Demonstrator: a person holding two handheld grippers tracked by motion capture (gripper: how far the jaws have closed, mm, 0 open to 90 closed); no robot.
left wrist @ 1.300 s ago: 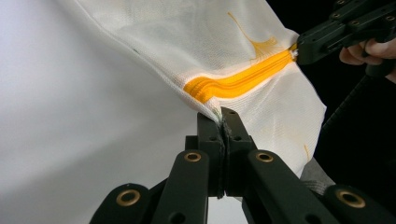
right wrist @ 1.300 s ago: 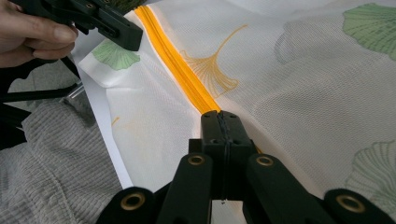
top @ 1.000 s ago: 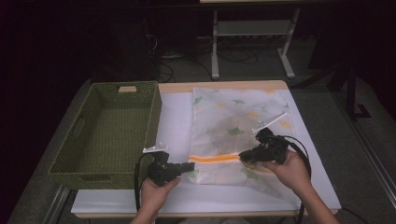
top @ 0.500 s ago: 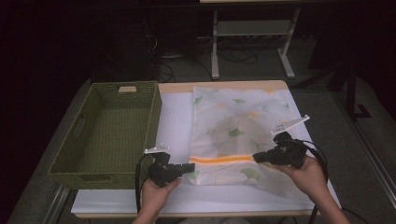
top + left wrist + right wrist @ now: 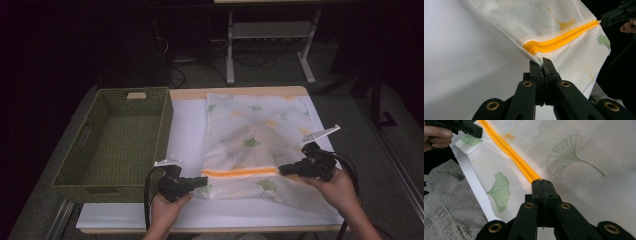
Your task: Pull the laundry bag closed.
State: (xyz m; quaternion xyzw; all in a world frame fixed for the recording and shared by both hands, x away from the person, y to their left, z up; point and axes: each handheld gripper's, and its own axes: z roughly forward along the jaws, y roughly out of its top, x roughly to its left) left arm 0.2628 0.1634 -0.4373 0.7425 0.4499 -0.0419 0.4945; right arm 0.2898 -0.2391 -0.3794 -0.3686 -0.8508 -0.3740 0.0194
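The mesh bag [image 5: 255, 145] lies flat on the white table [image 5: 187, 125] beside the basket [image 5: 115, 135], looking light, soft and floppy. The left gripper [image 5: 204, 181] pinches its edge; the right gripper [image 5: 281, 169] is clamped at the orange zipper's [image 5: 240, 172] end, likely the firmest place to hold.

leaf-print mesh bag [image 5: 252, 145] (orange zipper [image 5: 240, 172]), flat

A basket [image 5: 117, 137] sits on the table [image 5: 190, 130] at nine o'clock of a mesh bag [image 5: 255, 145], whose zipper [image 5: 240, 172] runs across its six o'clock end between the left gripper [image 5: 204, 181] at eight o'clock and the right gripper [image 5: 281, 169] at four o'clock.
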